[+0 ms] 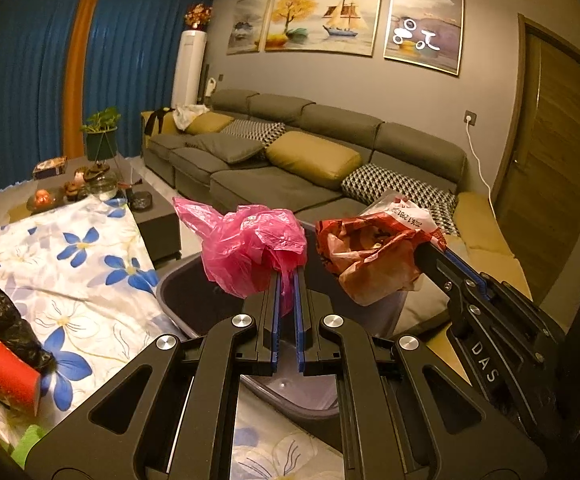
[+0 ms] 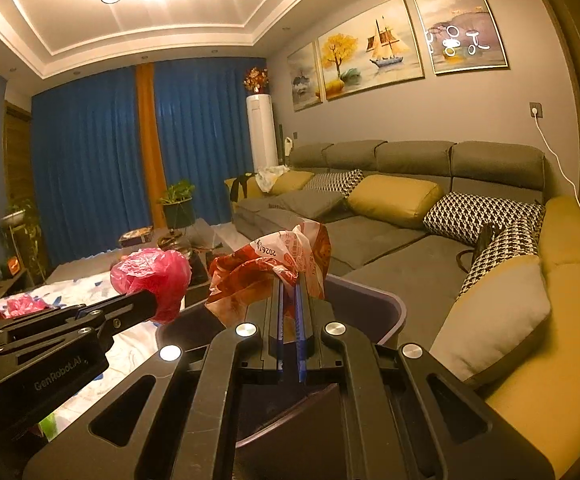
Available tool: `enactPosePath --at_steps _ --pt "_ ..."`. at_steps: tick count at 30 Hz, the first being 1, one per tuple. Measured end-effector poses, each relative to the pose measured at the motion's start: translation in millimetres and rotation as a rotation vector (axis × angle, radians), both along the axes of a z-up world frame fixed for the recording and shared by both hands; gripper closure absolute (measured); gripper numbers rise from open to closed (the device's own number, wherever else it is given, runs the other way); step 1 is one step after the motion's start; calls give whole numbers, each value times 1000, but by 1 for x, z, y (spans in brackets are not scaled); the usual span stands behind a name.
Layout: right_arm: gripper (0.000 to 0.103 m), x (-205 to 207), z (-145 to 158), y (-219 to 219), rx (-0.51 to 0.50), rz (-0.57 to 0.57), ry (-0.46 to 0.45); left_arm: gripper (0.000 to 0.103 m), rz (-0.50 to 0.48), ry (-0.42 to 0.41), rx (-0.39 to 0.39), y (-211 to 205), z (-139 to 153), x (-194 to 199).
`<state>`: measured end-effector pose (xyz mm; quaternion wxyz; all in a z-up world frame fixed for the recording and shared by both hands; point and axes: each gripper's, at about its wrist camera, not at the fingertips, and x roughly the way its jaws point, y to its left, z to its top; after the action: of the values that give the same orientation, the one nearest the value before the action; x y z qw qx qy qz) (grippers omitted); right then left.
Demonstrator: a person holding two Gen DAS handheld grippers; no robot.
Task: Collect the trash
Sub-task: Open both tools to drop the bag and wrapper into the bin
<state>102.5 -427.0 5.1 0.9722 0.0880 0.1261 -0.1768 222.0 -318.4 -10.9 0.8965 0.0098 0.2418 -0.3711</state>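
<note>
My left gripper (image 1: 288,276) is shut on a crumpled pink plastic bag (image 1: 250,246), held above the open dark purple bin (image 1: 182,284). To its right, my right gripper (image 1: 433,246) is shut on a red and white printed wrapper (image 1: 369,256), also over the bin. In the right wrist view the right gripper (image 2: 290,284) pinches the wrapper (image 2: 274,272) above the bin (image 2: 373,300), and the left gripper (image 2: 150,300) comes in from the left with the pink bag (image 2: 154,276).
The bin stands beside a table under a white cloth with blue flowers (image 1: 78,264). On the cloth lie a red cylinder (image 1: 2,372), a black bag (image 1: 10,320) and more pink plastic (image 2: 22,304). A grey sofa (image 1: 290,168) with cushions runs behind.
</note>
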Motion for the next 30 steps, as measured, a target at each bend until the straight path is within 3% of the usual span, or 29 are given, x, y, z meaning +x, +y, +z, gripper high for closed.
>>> enactPosePath --at_steps 18,22,25,29,30 --pt "96 13 -6 -10 20 6 10 97 -37 64 -4 -13 -19 18" --pt "91 16 -7 -11 26 11 13 95 -49 73 -7 -12 -22 19" --pt "80 16 -8 -14 28 13 16 83 -42 83 6 -11 -26 22" --pt "78 11 -5 -16 32 -1 5 54 -8 89 -22 2 -25 24" --pt "73 9 -4 -16 34 -6 0 51 2 84 -27 5 -24 23"
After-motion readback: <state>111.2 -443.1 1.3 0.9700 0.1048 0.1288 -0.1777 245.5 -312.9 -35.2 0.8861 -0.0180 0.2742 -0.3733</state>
